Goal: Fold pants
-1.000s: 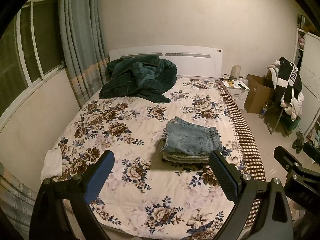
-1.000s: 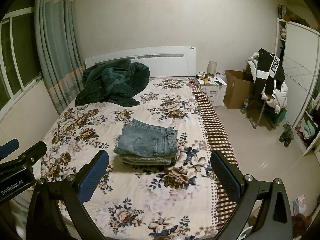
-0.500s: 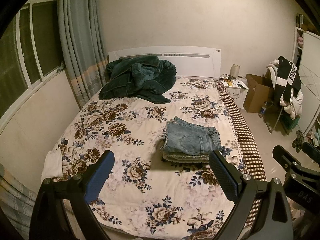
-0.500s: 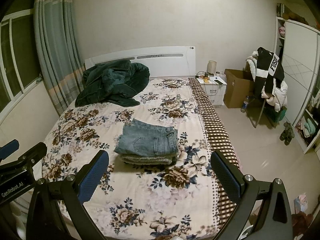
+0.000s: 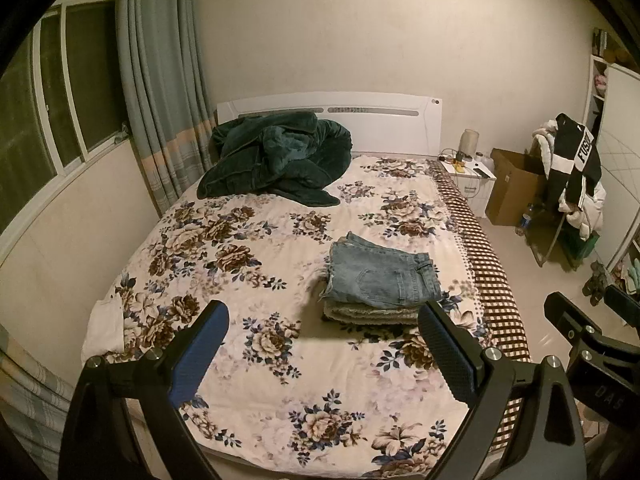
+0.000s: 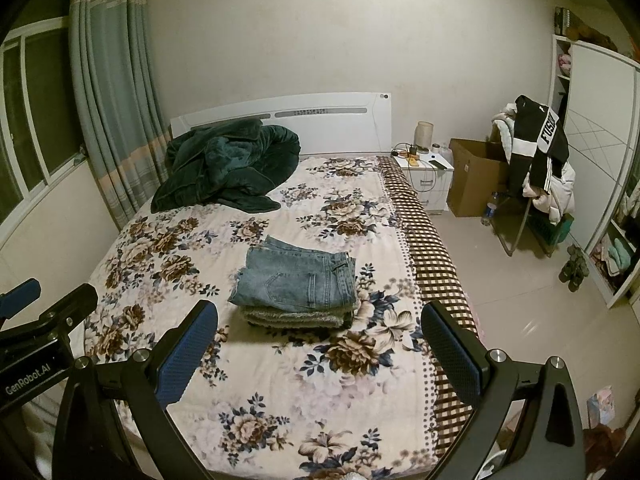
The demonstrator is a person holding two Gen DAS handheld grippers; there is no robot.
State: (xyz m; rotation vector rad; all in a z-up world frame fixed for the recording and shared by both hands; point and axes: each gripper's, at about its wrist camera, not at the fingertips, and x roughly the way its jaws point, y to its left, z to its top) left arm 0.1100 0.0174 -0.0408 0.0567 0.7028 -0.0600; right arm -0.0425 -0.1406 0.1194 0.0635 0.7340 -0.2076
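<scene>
Folded blue jeans (image 5: 382, 274) lie on top of a folded grey-green garment (image 5: 368, 314) on the floral bedspread (image 5: 248, 264), right of the bed's middle. They also show in the right wrist view (image 6: 294, 278). My left gripper (image 5: 322, 354) is open and empty, held above the foot of the bed, well short of the jeans. My right gripper (image 6: 318, 354) is open and empty, also back from the pile. Each gripper shows at the edge of the other's view.
A dark green blanket (image 5: 276, 160) is heaped by the headboard. A checked strip (image 6: 426, 248) runs along the bed's right edge. A nightstand (image 6: 426, 172), a cardboard box (image 6: 474, 176) and a chair with clothes (image 6: 536, 176) stand on the right. Window and curtain are on the left.
Both grippers have drifted very slightly; the view shifts a little. The jeans pile has not moved and both grippers stay open.
</scene>
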